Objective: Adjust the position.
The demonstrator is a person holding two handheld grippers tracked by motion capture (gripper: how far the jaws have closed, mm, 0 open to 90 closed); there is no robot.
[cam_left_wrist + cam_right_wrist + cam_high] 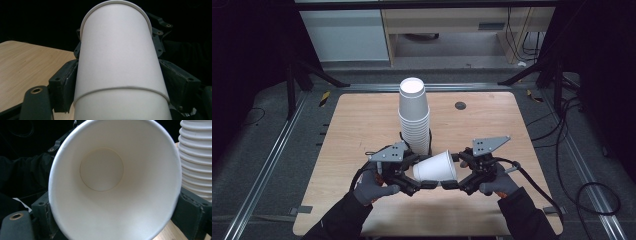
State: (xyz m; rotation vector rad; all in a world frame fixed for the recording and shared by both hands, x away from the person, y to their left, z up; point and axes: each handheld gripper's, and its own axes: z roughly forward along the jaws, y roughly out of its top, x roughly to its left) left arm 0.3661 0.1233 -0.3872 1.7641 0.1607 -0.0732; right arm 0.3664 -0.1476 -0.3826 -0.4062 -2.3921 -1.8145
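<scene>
One cup (pixel 435 167) lying sideways, mouth rightward

Lab, aluminium rails (pixel 264 165), floor cables (pixel 584 192), dark curtains (pixel 242 60)

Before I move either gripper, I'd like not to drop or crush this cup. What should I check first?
1. Left gripper grip: its fingers press both sides of the white cup. Ok.
2. Right gripper grip: its fingers flank the cup near the open mouth. Ok.
3. Cup shape: the rim looks round, with no dent in the wall. Ok.
4. One cup or two nested: a line crosses the wall in the left gripper view. Cannot tell.
5. Room around the cup stack: it stands upright but close behind the held cup. Not ok, so move away from it.
6. Cup clear of the table: cannot tell.
</scene>
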